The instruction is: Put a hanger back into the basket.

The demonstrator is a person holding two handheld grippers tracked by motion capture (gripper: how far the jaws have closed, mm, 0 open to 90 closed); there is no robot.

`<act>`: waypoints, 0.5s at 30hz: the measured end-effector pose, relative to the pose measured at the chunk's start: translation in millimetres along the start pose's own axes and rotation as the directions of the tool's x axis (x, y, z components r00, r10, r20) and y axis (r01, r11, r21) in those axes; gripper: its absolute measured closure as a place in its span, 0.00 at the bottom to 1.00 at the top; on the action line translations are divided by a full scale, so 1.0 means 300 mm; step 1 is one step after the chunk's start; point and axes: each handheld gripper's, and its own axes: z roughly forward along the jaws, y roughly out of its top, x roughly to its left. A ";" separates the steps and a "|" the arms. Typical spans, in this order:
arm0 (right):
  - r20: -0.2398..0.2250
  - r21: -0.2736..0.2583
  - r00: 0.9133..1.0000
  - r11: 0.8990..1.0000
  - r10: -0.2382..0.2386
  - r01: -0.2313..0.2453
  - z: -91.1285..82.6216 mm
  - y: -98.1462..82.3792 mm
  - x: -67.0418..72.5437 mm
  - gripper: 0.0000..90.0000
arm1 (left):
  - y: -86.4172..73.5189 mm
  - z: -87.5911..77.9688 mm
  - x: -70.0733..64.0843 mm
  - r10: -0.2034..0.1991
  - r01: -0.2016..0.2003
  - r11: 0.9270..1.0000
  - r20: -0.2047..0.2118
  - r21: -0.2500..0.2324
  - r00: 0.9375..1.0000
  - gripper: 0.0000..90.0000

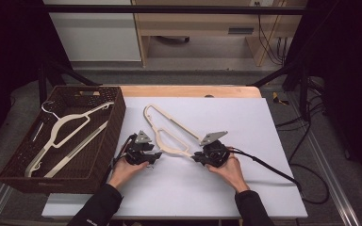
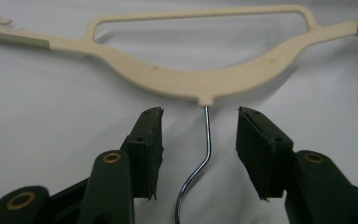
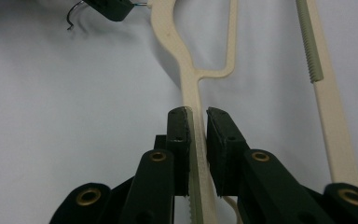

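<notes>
**Hanger held at one arm, hook wire between open jaws**

Both hands rest low on the white table sheet [image 1: 245, 188], forearms entering from the near edge in dark sleeves. The left gripper [image 2: 199, 123] sits near the left of the sheet, just beside the basket, pointing right toward the hanger's neck. Its jaws stand partly apart with the metal hook wire [image 2: 204, 154] running up between them; neither pad touches the wire. The right gripper [image 3: 197, 122] sits right of centre, pointing left. Its jaws are clamped on the hanger's near arm, the pads pressing the ribbed grip strip from both sides.

The cream hanger [image 1: 167, 134] lies flat on the middle of the sheet, running diagonally from far left to near right, between the two grippers.

The hanger is smooth moulded plastic, with a curved shoulder bar, an open trapezoid cut-out above it, and pale green serrated anti-slip strips [image 3: 307, 42] along each arm. The hook is thin, bright, bent steel wire seated in a small plastic boss.

At the left, a dark brown woven basket [image 1: 115, 120], rectangular with a cut handle slot, holds a second, white hanger [image 1: 63, 129].
</notes>
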 end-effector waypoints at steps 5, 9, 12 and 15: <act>-0.009 -0.005 1.000 1.000 0.000 0.000 0.000 0.000 0.001 0.89 | -0.004 0.013 0.000 0.010 -0.010 1.000 0.003 0.016 1.000 0.71; -0.008 -0.011 1.000 1.000 -0.002 0.002 -0.004 0.001 0.001 0.89 | -0.004 0.011 0.000 0.011 -0.011 1.000 0.021 0.021 1.000 0.83; -0.008 -0.011 1.000 1.000 0.000 0.000 -0.009 0.002 0.003 0.89 | -0.004 0.012 -0.004 0.019 -0.019 1.000 0.022 0.021 1.000 0.90; -0.013 -0.015 1.000 1.000 0.006 -0.006 -0.011 0.003 0.005 0.89 | -0.002 0.012 -0.007 0.025 -0.025 0.999 0.019 0.026 1.000 0.97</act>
